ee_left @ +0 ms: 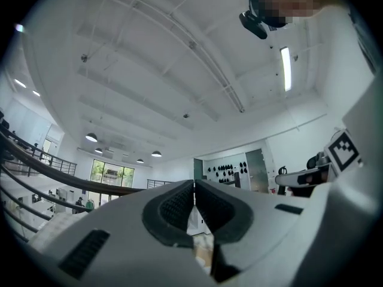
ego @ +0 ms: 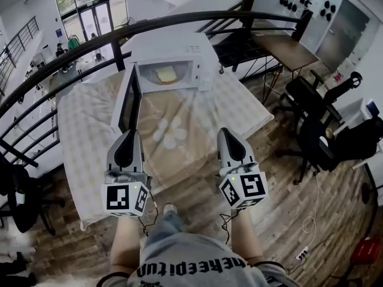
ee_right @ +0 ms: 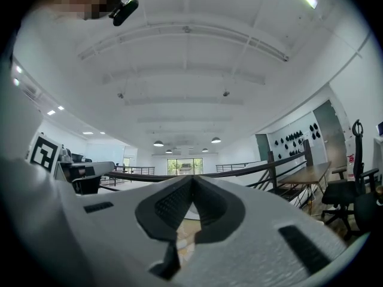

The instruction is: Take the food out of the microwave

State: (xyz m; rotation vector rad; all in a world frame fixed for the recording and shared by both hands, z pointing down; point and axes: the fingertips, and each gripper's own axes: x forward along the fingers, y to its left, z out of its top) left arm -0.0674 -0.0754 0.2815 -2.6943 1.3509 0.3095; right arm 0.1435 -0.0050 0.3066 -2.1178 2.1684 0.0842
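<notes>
A white microwave (ego: 179,61) stands at the far end of the table with its door (ego: 128,103) swung open to the left. Inside it lies yellowish food (ego: 166,74) on a plate. My left gripper (ego: 128,131) hovers over the near part of the table, below the open door, jaws shut and empty. My right gripper (ego: 225,131) hangs level with it to the right, also shut with nothing held. In both gripper views the black pads meet at the tips (ee_left: 193,187) (ee_right: 192,180), and both point slightly up at the ceiling.
The table carries a beige checked cloth (ego: 179,130) with a white flower print. A black curved railing (ego: 72,52) runs behind the microwave. Black office chairs (ego: 326,130) and a wooden desk (ego: 284,46) stand to the right. A person's legs and shoes show at the bottom.
</notes>
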